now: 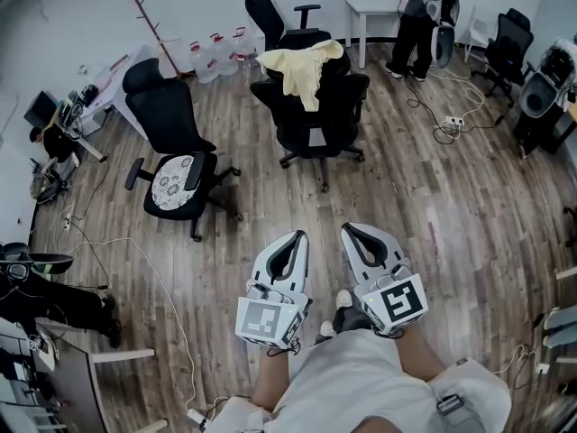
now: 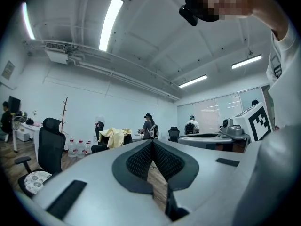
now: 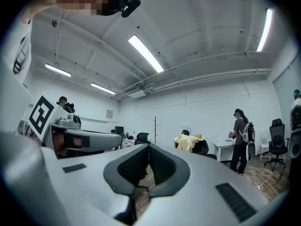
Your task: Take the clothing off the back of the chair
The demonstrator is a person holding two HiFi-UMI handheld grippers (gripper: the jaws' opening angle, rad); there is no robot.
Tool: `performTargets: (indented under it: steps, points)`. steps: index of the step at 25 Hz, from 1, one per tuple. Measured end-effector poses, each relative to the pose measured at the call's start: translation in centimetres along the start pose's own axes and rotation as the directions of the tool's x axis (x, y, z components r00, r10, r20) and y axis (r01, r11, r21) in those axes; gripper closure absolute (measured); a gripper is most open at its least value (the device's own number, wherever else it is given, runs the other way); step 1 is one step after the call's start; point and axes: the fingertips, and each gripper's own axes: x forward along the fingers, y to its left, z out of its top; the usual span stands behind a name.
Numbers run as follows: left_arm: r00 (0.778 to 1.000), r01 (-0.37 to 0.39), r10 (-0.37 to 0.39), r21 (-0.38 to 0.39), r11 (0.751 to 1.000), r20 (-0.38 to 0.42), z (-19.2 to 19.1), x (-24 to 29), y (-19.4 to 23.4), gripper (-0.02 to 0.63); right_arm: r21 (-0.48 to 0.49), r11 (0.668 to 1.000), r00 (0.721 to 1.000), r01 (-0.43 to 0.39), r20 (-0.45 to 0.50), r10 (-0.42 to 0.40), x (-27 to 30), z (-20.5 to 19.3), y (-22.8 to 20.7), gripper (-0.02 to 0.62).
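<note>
My left fingers [image 1: 296, 237] and right fingers [image 1: 352, 230] are both pressed together with nothing between them, held side by side at the near end of the wood floor [image 1: 433, 197]. The pale yellow clothing [image 1: 302, 66] lies draped over the back of the black office chair [image 1: 315, 124] at the far end, well apart from both; another black chair [image 1: 176, 142] stands to its left

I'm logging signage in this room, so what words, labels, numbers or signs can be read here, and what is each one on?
No text is readable.
Left gripper and right gripper, cube faces: black-and-white square patterns, no letters.
Wall notice: too small to read.
Wall plaque: too small to read.
Water bottles: labels too small to read.
</note>
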Motion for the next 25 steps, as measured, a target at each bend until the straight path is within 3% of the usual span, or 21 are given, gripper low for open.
performTargets:
  steps: [13, 25]
  points:
    - [0.999, -0.045, 0.045, 0.020, 0.999, -0.001, 1.0, 7.6, 1.3, 0.590, 0.007, 0.999, 0.999, -0.038, 0.002, 0.038, 3.9, 0.0, -7.0, 0.574]
    - [0.997, -0.072, 0.072, 0.022, 0.997, -0.022, 0.5, 11.0, 2.7, 0.589, 0.015, 0.996, 0.997, -0.083, 0.003, 0.083, 7.0, -0.5, -9.2, 0.574]
